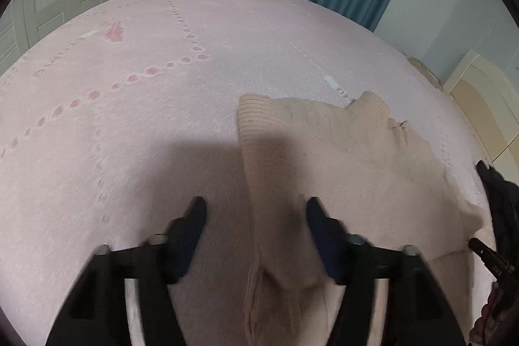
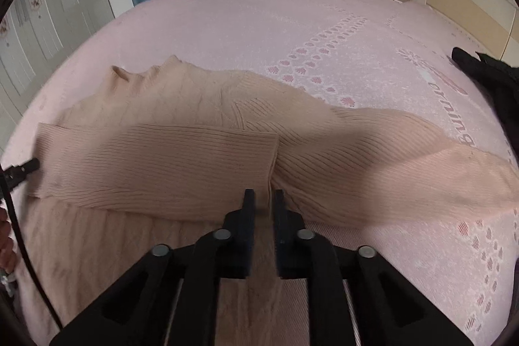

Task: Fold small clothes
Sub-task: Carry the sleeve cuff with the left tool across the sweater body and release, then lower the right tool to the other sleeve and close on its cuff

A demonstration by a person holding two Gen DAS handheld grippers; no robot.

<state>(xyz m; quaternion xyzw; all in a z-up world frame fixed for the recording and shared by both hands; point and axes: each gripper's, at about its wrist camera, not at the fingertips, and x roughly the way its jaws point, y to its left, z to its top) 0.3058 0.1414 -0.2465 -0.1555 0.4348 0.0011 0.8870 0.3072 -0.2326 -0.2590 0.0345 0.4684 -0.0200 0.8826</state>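
So the beige ribbed sweater lies rumpled on the pink bed, one sleeve folded across. Right gripper jaws pinch its fold; left gripper jaws stand apart, straddling the sleeve.

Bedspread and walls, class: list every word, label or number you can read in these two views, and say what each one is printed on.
"orning": pink letters woven into the pink bedspread, seen upside down at the right in the right wrist view; the start is unclear.
Left wrist view: the same kind of lettering shows only "ning" clearly.
Paper sheets on the wall: too small to read.
Beige sweater: no text visible.
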